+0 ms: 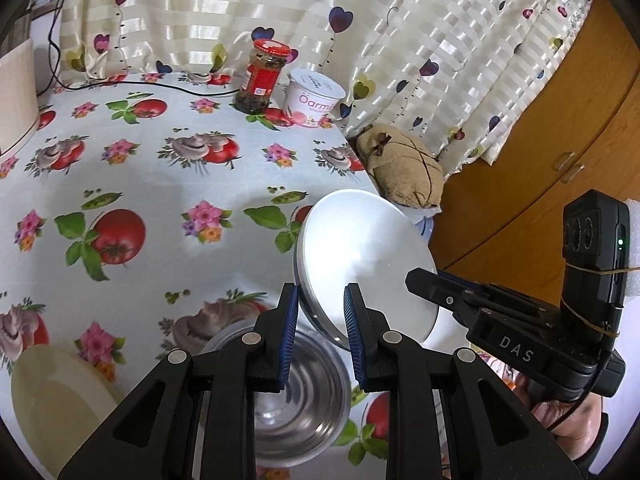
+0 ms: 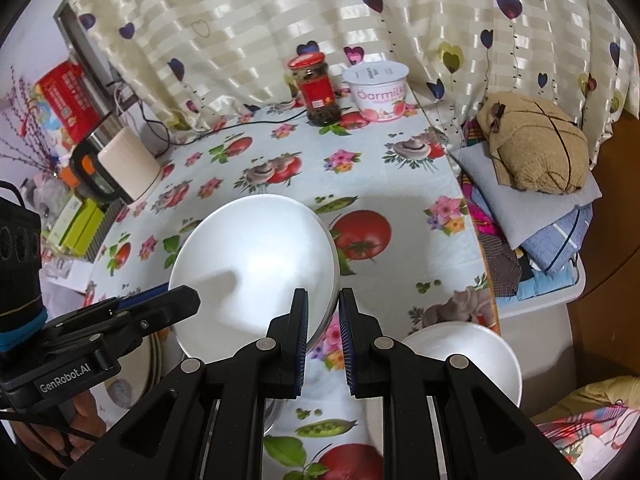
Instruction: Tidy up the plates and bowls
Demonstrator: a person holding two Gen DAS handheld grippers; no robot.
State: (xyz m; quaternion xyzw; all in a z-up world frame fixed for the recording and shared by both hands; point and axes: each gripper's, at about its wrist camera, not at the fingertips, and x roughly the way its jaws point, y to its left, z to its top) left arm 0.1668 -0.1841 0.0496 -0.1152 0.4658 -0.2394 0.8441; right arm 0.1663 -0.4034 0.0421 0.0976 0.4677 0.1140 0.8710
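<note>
A white plate (image 1: 360,256) hangs tilted above the table, held at both rims; it also shows in the right wrist view (image 2: 256,268). My left gripper (image 1: 321,332) has its blue pads either side of the plate's near rim. My right gripper (image 2: 323,336) is clamped on the plate's right rim. A steel bowl (image 1: 296,404) sits on the table under the left gripper. A cream plate (image 1: 52,404) lies at the lower left. A white bowl (image 2: 468,356) sits near the table's right edge.
A red-lidded jar (image 1: 262,76) and a yogurt tub (image 1: 314,98) stand at the back by the curtain. A cream appliance (image 2: 128,164) and black cable lie at the left. A tan pillow (image 2: 536,148) on folded cloth sits beyond the table's right edge.
</note>
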